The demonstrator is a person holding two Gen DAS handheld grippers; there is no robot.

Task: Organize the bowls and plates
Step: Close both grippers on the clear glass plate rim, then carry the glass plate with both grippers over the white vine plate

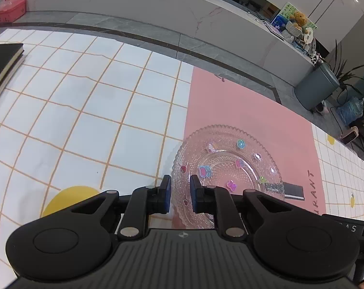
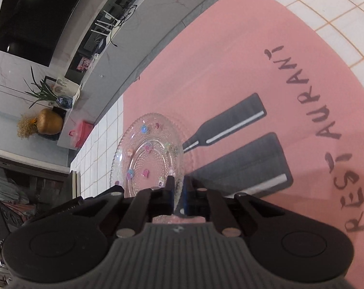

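Glass plate (image 1: 226,168) lies flat on the pink placemat (image 1: 249,110) atop the gridded desk (image 1: 85,96), its left rim overhanging the mat edge.

Left tool (image 1: 180,192): blue pads narrowly apart, straddling the plate's near-left rim; glass sits between them, contact unclear.

Right tool (image 2: 179,187): pads drawn together, clamped on the plate's rim at the opposite side, by the printed bottle.

Key relation: the plate stretches forward from both tools, each at its own edge. Round, so no long axis. Likely step is a two-handed lift; the left grip looks unconfirmed.
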